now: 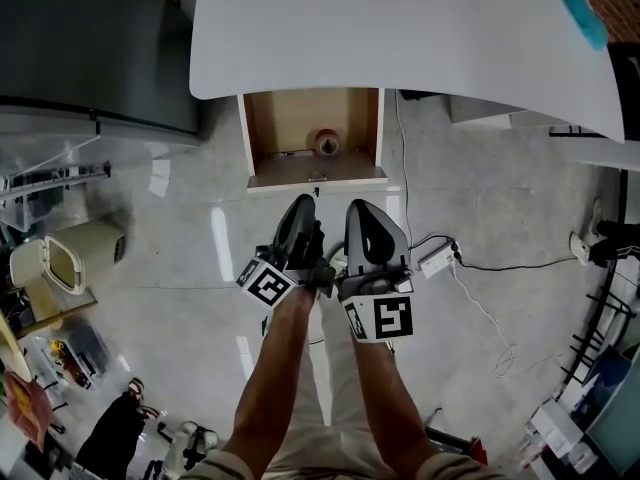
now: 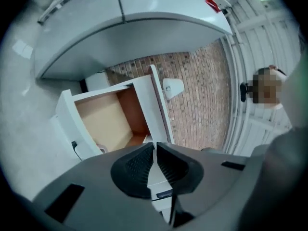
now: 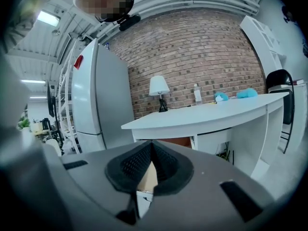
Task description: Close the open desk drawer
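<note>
The drawer (image 1: 313,133) stands pulled out from under the near edge of the white table (image 1: 400,28), its front panel facing both grippers. The left gripper (image 1: 301,206) and right gripper (image 1: 357,210) hover side by side just short of that panel, jaws closed and empty, with bare floor (image 1: 180,228) on either side.

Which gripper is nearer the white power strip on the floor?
Right. The right gripper sits just left of the power strip in the head view. The left gripper is farther left, beyond the right one. Both face the open drawer.
</note>
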Demonstrator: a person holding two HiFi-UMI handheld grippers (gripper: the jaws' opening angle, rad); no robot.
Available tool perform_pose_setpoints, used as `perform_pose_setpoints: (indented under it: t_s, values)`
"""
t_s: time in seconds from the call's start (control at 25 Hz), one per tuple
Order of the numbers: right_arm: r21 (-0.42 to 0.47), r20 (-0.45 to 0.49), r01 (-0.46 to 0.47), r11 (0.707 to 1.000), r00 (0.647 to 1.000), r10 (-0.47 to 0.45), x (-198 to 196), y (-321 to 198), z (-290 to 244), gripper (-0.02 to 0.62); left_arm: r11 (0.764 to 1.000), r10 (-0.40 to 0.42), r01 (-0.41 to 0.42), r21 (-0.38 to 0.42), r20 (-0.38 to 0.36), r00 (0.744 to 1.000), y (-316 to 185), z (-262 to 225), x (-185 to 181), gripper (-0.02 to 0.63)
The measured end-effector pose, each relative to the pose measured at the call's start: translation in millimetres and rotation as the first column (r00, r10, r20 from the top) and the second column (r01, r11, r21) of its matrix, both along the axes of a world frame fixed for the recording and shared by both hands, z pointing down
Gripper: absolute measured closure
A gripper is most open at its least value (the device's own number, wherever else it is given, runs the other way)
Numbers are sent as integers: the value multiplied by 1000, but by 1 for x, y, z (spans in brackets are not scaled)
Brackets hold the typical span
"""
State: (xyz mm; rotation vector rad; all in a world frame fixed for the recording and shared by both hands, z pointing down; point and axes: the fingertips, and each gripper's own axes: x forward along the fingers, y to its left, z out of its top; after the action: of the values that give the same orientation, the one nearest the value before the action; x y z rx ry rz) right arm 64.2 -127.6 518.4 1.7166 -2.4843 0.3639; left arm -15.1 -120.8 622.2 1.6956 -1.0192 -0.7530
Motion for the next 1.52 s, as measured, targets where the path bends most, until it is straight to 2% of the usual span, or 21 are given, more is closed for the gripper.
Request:
perform_pose_setpoints:
  t_s: [0.08,0.24,0.56,0.76,1.04,1.2,1.32,1.52]
  values:
    - [-6,-2,3,1000,1000,-3,1,0,4,584,1000,-7,6,-22,-44,999,3,18,0,595]
    - [-15,-6,1,1000,1000,-1,3,0,10,584,995,-52,42,-87,-121,991,10,47,-4,535]
    - [-21,1,1,1000,1000,-1,4,-1,18,584,987,-86,57,-152,-197,977,22,100,1,496]
    - [-27,-1,7,1000,1000,-7,4,2,22,584,974,-147,98,-205,-243,959,21,133,-1,491]
    - [-32,0,11,999,1000,-11,4,5,29,584,962,-160,91,-258,-264,951,17,166,1,480]
    - [-44,-1,8,999,1000,-8,2,5,32,584,958,-154,86,-272,-239,959,12,178,2,480]
    - [-48,-4,10,999,1000,-11,3,4,35,584,950,-173,97,-296,-242,955,6,187,3,481]
    - [-58,-7,13,998,1000,-13,2,1,41,584,950,-204,127,-287,-257,945,-13,192,-2,480]
